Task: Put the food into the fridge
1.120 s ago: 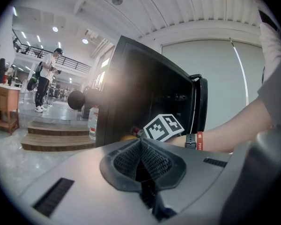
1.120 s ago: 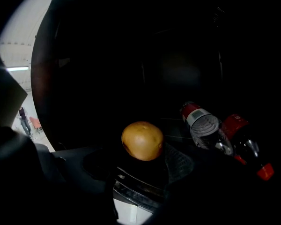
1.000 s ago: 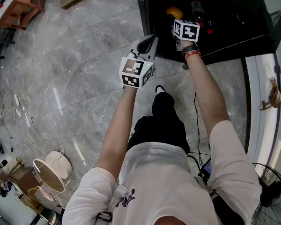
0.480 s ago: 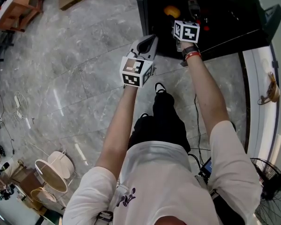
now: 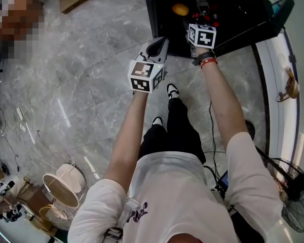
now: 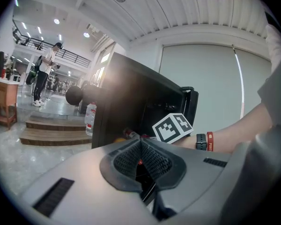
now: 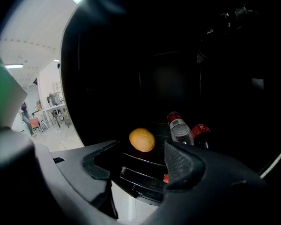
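The right gripper (image 7: 139,165) points into an open black fridge (image 7: 131,55), its jaws spread wide after just closing in a touch, with nothing between them and nothing touching the pads. Just ahead of the jaws, slightly above the gap, a round orange-yellow fruit (image 7: 142,139) lies on a dark wire shelf (image 7: 147,157) inside the fridge, clear of both jaws. By the look of it, this piece of food is already where the task wants it.

The fruit appears light and firm, with a smooth skin and a round shape that would let it roll on the wires. A grip across its widest middle, one pad on each side and only gentle pressure, should carry it without bruising or slipping.

To the right of the fruit, past the right jaw, stand a clear bottle (image 7: 179,128) with a red cap and a second red-capped bottle (image 7: 200,129), near each other; a careless nudge could send the fruit against them.

The left gripper (image 6: 140,149) is held off to the left, outside the fridge and above the marble floor (image 5: 81,85), its jaws closed together and carrying nothing.
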{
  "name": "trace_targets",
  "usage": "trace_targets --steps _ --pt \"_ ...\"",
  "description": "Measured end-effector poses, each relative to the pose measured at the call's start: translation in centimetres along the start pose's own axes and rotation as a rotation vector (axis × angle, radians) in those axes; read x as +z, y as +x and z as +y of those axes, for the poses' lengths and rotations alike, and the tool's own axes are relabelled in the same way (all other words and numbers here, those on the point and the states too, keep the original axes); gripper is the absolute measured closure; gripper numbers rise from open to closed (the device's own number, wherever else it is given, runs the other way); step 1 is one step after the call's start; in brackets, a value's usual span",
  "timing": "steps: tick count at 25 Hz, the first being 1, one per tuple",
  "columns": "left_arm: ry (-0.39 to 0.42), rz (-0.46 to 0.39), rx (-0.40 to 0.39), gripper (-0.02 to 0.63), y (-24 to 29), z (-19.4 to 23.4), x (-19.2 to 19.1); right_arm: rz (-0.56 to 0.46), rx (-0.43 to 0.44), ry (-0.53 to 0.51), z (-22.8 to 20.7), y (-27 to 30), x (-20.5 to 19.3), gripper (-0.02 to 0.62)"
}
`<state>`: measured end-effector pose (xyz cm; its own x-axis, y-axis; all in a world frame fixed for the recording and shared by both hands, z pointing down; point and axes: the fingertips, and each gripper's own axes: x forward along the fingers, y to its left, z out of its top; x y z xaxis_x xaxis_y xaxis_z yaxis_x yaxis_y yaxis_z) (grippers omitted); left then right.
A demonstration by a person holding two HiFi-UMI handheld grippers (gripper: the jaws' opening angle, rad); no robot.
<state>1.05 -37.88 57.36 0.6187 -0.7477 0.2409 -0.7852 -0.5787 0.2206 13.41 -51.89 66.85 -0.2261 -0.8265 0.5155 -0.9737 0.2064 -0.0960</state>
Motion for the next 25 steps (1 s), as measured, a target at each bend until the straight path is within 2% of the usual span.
trace_targets --steps 6,15,25 --pt "-0.007 0.02 -0.015 0.588 -2.1 -2.0 1.4 0.012 0.005 0.008 1.0 -3.6 0.4 0.304" --pt "0.004 0.022 -0.028 0.588 -4.4 -4.3 3.8 0.084 -0.019 -0.004 1.3 -9.1 0.5 0.341" --pt "0.015 0.035 -0.027 0.588 -6.7 -5.9 4.9 0.071 -0.004 0.009 1.8 -14.0 1.0 0.362"
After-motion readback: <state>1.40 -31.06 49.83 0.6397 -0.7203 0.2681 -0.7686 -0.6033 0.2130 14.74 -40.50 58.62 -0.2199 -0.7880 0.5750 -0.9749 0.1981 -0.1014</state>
